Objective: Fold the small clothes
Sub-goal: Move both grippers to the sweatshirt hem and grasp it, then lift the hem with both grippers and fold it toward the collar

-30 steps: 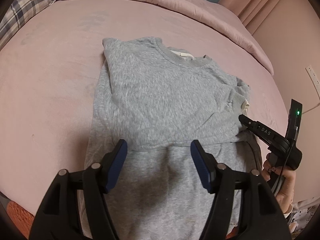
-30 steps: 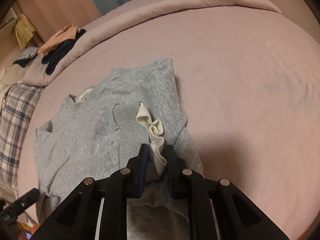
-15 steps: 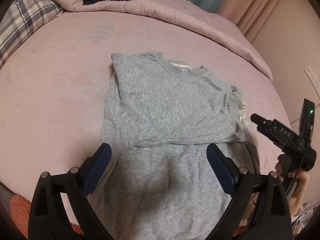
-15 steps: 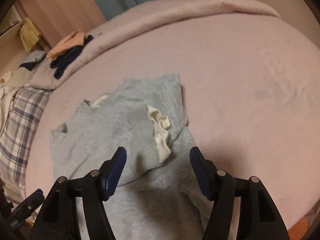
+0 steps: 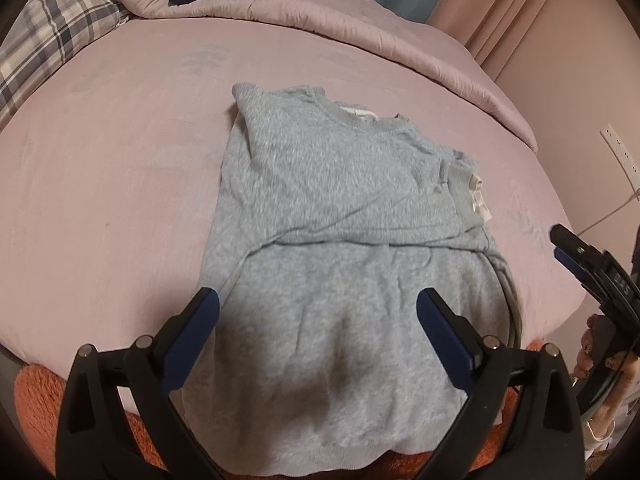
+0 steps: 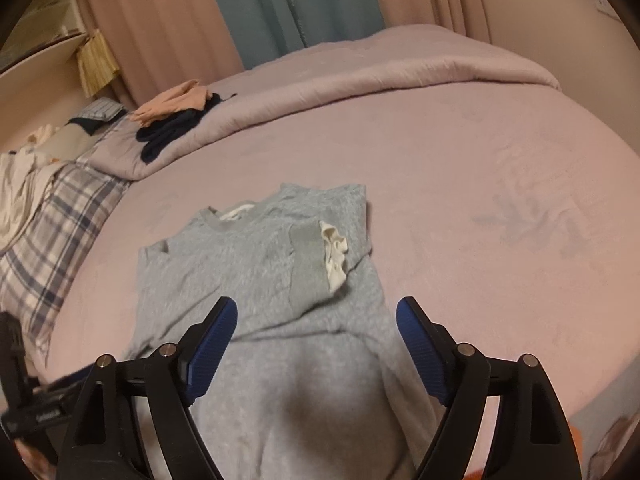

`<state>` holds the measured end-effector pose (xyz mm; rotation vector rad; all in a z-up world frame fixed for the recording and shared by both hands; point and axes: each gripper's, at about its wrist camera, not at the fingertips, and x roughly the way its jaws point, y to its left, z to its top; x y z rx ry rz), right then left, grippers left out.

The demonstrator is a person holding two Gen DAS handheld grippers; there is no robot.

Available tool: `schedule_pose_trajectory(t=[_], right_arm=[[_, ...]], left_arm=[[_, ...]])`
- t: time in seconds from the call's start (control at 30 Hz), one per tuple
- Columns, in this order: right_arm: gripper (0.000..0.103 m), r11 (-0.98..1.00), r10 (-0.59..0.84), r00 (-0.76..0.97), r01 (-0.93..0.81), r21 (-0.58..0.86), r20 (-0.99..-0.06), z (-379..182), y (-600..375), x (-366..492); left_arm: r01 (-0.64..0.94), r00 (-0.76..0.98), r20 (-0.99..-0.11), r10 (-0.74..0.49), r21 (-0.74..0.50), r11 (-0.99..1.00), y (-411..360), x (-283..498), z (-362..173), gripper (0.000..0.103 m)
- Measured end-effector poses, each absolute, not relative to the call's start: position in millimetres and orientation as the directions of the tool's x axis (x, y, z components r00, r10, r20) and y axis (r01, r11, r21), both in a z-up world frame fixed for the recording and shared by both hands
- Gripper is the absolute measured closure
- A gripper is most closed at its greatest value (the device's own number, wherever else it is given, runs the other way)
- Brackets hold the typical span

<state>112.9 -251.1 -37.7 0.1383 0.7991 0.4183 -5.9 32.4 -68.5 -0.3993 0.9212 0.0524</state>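
A: Grey sweatshirt (image 5: 340, 216) flat on the pink bed (image 5: 120, 160), sleeves folded in across the chest, hem end hanging toward the near edge. Left hand-held gripper (image 5: 318, 330) spread wide over the lower body of it, jaws just been opening, nothing pinched. Right hand-held gripper (image 6: 316, 340) likewise spread, jaws just been opening, clear of the cloth, only fabric lying below

B: Main risk?

A: Sleeve cuff (image 6: 306, 258) with the cream inner cuff (image 6: 335, 254) sitting loose on top near the right edge. Likely to slide off or flip if the hem gets lifted fast or unevenly. Thick knit, springy, so folds probably relaxing without pressure

B: Anything else?

A: Hem overhanging the bed edge above the orange rug (image 5: 36, 392). Pinching one layer only, or only one corner, probably skews the next fold. Shallow bite on thick fleece also likely to slip

B: Obstacles?

A: None on the sheet around the garment. Rolled pink duvet (image 5: 360, 28) along the far side, well apart. Dark clothes (image 6: 176, 136) and a peach item (image 6: 172, 100) piled on it, also well apart. Plaid pillow (image 6: 52, 232) off to the left, near but not touching. Cable and wall socket (image 5: 618, 150) at the right, clear of the bed surface

B: Collision between the two?

A: Right unit visible at the edge of the left view, person's hand (image 5: 596, 344) on it, near the sweatshirt's right side. Crossing paths possible if both go for the hem centre
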Motion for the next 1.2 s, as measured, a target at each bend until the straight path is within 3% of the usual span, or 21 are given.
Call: schedule_pose_trajectory(t=[0.33,1.03,1.2], right_arm=[[0.016,0.916,0.399,0.635,-0.309,0.256,-0.662,-45,-269,78],[0.016,0.932,0.353,0.464,-0.254,0.259,-0.812,-113,-285,56],[0.016,0.935,0.343,0.435,-0.243,0.259,-0.833,-121,-290,50]], left_arm=[[-0.258,0.595,-0.797,-0.099,-0.306,0.916,42,-29,-87,0.004],[-0.303,0.487,-0.867,-0.103,-0.279,0.911,47,-71,-137,0.013],[-0.301,0.457,-0.868,-0.192,-0.354,0.885,44,-82,-147,0.02]])
